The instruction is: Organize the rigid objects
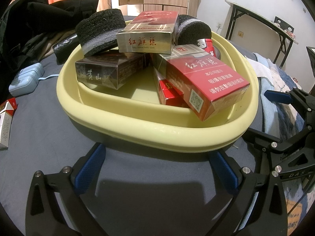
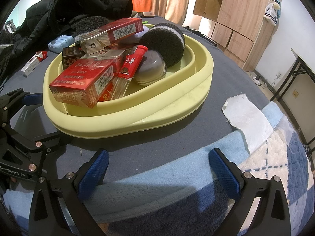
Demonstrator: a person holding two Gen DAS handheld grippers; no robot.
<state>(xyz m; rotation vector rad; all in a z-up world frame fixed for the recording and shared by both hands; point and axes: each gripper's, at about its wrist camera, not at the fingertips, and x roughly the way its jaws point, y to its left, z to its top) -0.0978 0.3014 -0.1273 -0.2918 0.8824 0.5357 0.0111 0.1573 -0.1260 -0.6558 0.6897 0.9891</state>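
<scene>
Packs are piled loose in the basin [image 1: 137,122], and one pack [image 1: 6,122] lies out on the grey sheet [image 1: 49,137], so I judge the step in hand is fetching that stray and adding it to the heap. To do it well I would take it across its narrow faces, lift it clear of the sheet, and set it low in the bare patch of basin floor instead of on top, since the red pack [image 1: 206,86] leans out over the near rim and the silver pack [image 1: 145,37] rides high on the dark pack [image 1: 110,70]; a nudge could tip either one out.

My left gripper [image 1: 159,167] is spread wide and holds nothing, hovering just short of the near rim. The stray pack sits well off to its left, at the edge of the left wrist view. My right gripper [image 2: 157,167] is likewise wide and empty, over the blue blanket [image 2: 157,177] near the basin's other side, with a white cloth [image 2: 248,123] to its right. From the right wrist the stray pack [image 2: 33,63] shows beyond the basin [image 2: 137,118], close to a blue case [image 2: 60,42]. A lighter [image 2: 133,63] and two black sponges [image 2: 163,43] share the basin with the packs
</scene>
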